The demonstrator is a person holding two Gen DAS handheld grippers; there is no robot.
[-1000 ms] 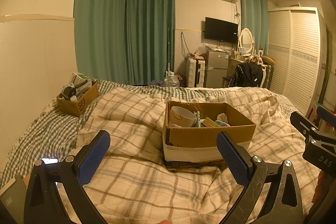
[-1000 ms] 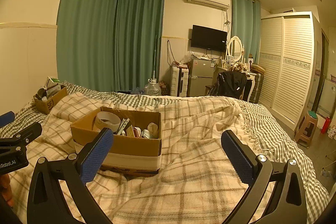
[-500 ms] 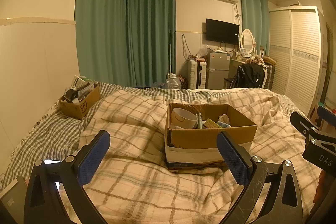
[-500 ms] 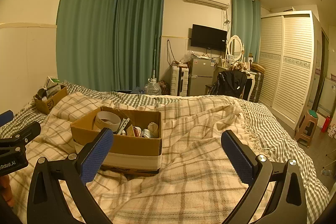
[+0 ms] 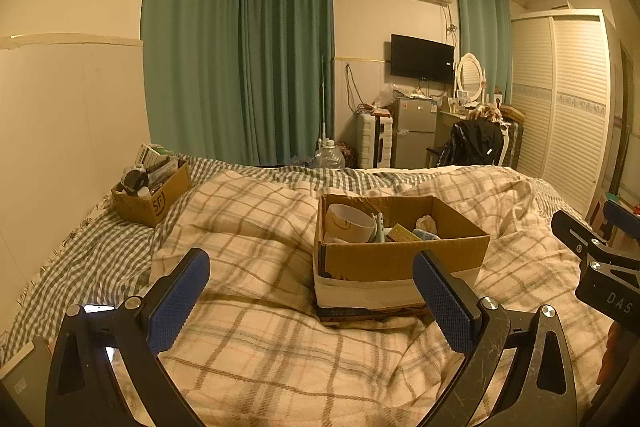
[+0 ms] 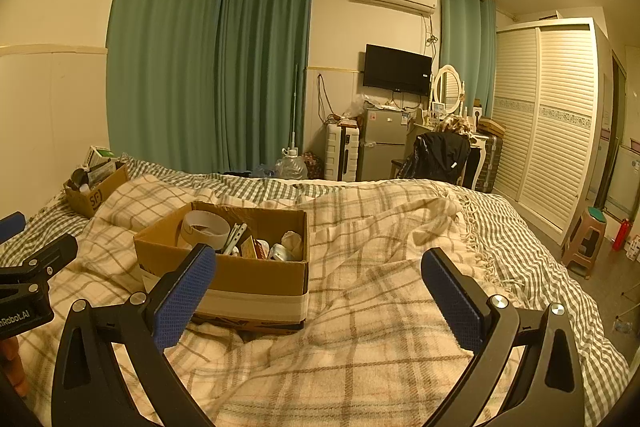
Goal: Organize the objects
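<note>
An open cardboard box (image 5: 400, 259) sits on the plaid blanket in the middle of the bed; it also shows in the right wrist view (image 6: 256, 275). It holds a white bowl (image 5: 350, 223), a tape roll (image 6: 204, 229) and several small items. A smaller cardboard box (image 5: 150, 195) full of items stands at the bed's far left, and also shows in the right wrist view (image 6: 96, 193). My left gripper (image 5: 310, 295) is open and empty, short of the big box. My right gripper (image 6: 318, 291) is open and empty, to the box's right.
The bed (image 6: 400, 307) is covered by a rumpled plaid blanket. A white wall (image 5: 60, 131) runs along its left. Green curtains (image 5: 240, 59), a small fridge (image 6: 380, 143), a chair with a black jacket (image 6: 438, 157) and a wardrobe (image 6: 552, 115) stand beyond. A stool (image 6: 584, 239) is at right.
Both grippers have drifted slightly; the left view has backed off and tilted a little, so the boxes sit slightly lower. Both grippers stay open and empty.
</note>
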